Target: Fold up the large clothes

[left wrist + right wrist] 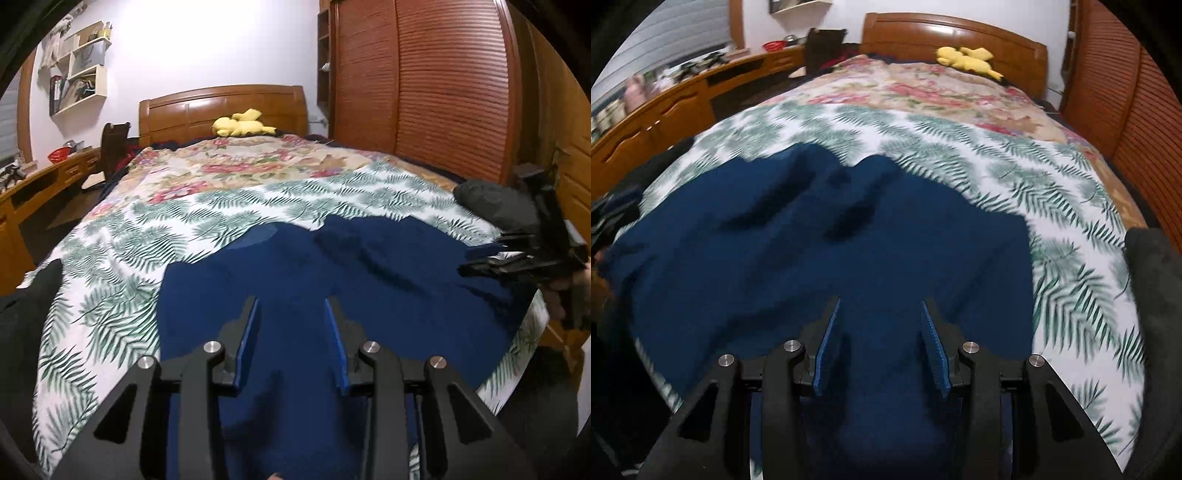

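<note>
A large dark blue garment (332, 280) lies spread and a little rumpled on the fern-print bedspread (129, 258), near the foot of the bed. My left gripper (291, 310) hovers over its near part, jaws open, nothing between the blue pads. In the same view my right gripper (480, 256) sits at the garment's right edge, held by a hand (569, 295). The right wrist view shows the garment (812, 240) filling the middle, with the right gripper (881, 306) open above it and holding no cloth.
A black garment (495, 203) lies at the bed's right edge, also seen as the dark bundle (1152, 280). More dark clothes (26, 314) sit at the left. A yellow plush toy (240, 125) rests by the headboard. A wooden wardrobe (424, 92) stands right, a desk (48, 177) left.
</note>
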The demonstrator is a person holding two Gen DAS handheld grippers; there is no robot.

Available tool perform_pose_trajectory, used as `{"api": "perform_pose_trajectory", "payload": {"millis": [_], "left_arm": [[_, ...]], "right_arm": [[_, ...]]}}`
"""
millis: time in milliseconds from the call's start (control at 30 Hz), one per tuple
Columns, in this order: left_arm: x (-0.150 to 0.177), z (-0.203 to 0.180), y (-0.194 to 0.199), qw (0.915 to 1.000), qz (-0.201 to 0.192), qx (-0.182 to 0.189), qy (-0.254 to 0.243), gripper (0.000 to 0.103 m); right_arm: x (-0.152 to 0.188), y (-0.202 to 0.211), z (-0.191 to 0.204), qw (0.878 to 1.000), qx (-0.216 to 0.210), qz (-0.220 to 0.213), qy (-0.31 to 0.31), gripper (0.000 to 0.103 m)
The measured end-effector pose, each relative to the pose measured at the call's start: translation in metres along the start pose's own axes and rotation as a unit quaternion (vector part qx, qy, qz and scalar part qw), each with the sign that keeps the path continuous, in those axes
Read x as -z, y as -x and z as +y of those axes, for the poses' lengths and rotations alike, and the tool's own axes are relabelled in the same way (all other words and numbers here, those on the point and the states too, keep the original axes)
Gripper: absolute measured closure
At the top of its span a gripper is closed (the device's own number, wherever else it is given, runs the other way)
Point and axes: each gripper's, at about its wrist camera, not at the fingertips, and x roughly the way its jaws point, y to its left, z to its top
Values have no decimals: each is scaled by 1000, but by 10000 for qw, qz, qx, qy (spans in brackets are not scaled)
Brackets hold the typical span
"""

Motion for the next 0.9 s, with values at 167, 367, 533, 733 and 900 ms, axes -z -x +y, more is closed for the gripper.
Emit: {"api": "perform_pose_trajectory", "payload": {"millis": [167, 367, 533, 733, 900], "left_arm": [[14, 0, 23, 9993, 172, -316, -127, 69], [34, 13, 46, 9974, 459, -553, 67, 67], [50, 30, 43, 9934, 781, -803, 226, 66], [71, 51, 25, 9875, 1173, -855, 606, 60], [84, 53, 14, 9850, 1293, -953, 637, 48]], "right_arm": [[17, 10, 21, 9996, -218, -115, 143, 60], [21, 7, 41, 9973, -686, -255, 105, 59], [23, -4, 54, 9958, -869, -262, 76, 59], [29, -14, 56, 9964, -835, -136, 89, 59], [27, -2, 57, 9965, -810, -197, 98, 58]]}}
